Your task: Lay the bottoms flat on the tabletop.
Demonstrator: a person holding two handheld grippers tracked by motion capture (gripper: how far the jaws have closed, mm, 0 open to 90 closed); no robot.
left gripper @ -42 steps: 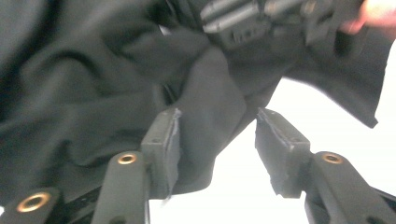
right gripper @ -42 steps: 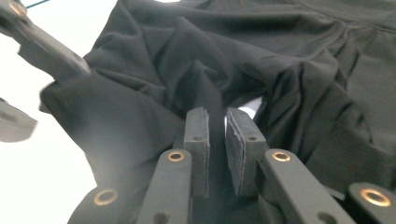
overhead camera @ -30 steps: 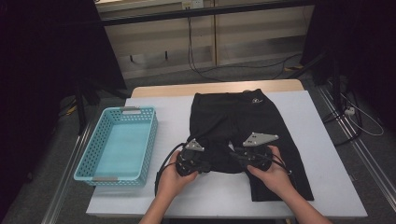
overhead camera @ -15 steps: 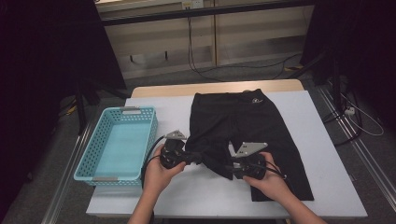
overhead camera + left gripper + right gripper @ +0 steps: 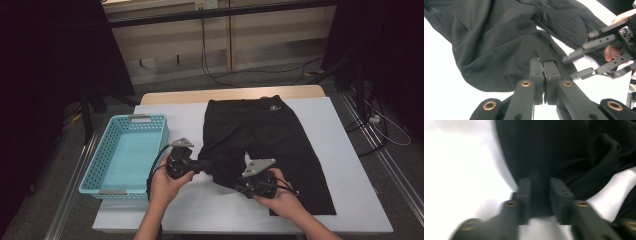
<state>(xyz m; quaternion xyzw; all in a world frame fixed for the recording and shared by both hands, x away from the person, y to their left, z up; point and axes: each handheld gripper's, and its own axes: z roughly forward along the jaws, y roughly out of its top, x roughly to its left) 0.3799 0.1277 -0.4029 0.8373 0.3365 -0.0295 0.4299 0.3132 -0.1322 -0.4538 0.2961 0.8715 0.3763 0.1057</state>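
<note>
White table, black shorts' bunched leg between both claws.

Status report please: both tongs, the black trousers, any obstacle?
Left tongs shut on trousers leg. Right tongs just closing, fabric between them. Blue basket beside, not blocking.

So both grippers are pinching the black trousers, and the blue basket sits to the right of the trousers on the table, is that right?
Not quite. The blue basket sits to the left of the black trousers, as the high view shows. The rest holds: the left gripper and the right gripper each have trouser fabric pinched between their jaws, and the right one's jaws have just been closing.
</note>
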